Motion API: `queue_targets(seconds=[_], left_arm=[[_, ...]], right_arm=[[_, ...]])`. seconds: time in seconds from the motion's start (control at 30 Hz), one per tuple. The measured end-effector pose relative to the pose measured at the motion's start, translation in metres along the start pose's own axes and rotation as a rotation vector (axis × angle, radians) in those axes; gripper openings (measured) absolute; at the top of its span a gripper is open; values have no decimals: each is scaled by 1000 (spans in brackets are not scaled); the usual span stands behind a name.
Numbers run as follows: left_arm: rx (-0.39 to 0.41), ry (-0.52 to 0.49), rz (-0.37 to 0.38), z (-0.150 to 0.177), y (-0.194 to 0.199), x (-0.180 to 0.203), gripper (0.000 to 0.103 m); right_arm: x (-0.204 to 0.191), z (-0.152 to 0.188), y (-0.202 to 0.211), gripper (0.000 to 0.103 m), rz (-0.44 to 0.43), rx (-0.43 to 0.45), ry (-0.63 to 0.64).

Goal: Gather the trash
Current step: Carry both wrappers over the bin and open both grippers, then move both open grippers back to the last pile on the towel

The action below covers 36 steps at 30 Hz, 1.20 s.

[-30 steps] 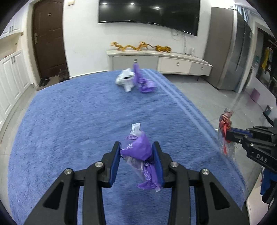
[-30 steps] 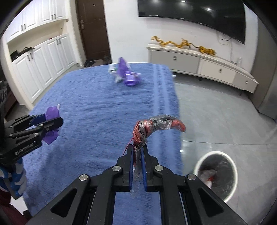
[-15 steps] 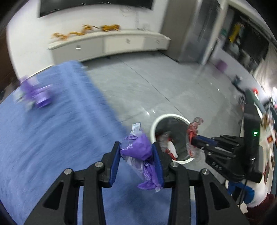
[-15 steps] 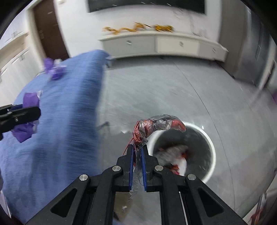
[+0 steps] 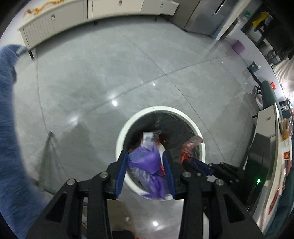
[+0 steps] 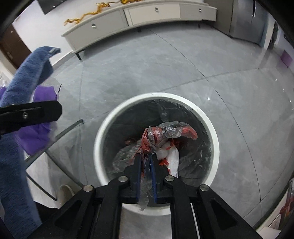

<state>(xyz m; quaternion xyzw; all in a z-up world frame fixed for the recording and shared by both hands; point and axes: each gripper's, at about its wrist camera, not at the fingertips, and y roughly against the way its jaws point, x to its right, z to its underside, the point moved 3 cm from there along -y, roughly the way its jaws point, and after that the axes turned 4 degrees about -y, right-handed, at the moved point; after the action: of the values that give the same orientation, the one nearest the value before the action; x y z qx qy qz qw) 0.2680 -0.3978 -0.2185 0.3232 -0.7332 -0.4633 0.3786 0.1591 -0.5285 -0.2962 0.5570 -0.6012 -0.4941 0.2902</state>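
A white round bin [image 5: 161,108] with a dark liner stands on the grey floor below both grippers. My left gripper [image 5: 145,153] is shut on a crumpled purple wrapper [image 5: 145,160] and hangs over the bin's near left rim. My right gripper [image 6: 145,156] points down into the bin [image 6: 156,95]. Its jaws are opening, and a red and clear wrapper [image 6: 165,131] still stands upright between them. That wrapper [image 5: 191,145] also shows at the right of the left wrist view. Older trash [image 6: 172,156] lies in the bin.
The blue cloth [image 5: 9,128] over the table hangs along the left edge, also seen as blue cloth [image 6: 27,73]. A low white cabinet [image 6: 137,16] lines the far wall. A counter with items [image 5: 268,128] stands at the right. Grey floor surrounds the bin.
Both grippers swung from over the blue cloth to the right and tilted down over the bin. The gap between the right gripper's pads has widened slightly. Each wrapper stays between its pads.
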Motion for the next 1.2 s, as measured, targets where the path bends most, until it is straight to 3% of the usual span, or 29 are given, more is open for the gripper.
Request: queue_targets(seconds=[0.03, 0.1, 0.23, 0.37, 0.57, 0.73, 0.93, 1.2], left_arm=[[-13, 11, 16, -2, -6, 0, 42], [-22, 30, 39, -4, -15, 0, 52], [-13, 40, 70, -5, -17, 0, 54], [77, -7, 13, 1, 10, 3, 54], [258, 4, -7, 26, 84, -16, 54], [386, 1, -71, 64, 144, -47, 54], [450, -3, -177, 118, 202, -94, 54], [546, 115, -290, 183, 266, -173, 54]], right_arm=[[2, 0, -4, 17, 6, -8, -5], [8, -1, -10, 34, 18, -13, -15], [14, 0, -13, 37, 26, -8, -38], [7, 2, 0, 41, 45, 22, -33], [-20, 6, 45, 50, 62, 147, 9], [-65, 16, 91, 61, 73, 257, 71], [-135, 28, 140, 73, 15, 359, 162], [-230, 35, 179, 74, -78, 429, 295]])
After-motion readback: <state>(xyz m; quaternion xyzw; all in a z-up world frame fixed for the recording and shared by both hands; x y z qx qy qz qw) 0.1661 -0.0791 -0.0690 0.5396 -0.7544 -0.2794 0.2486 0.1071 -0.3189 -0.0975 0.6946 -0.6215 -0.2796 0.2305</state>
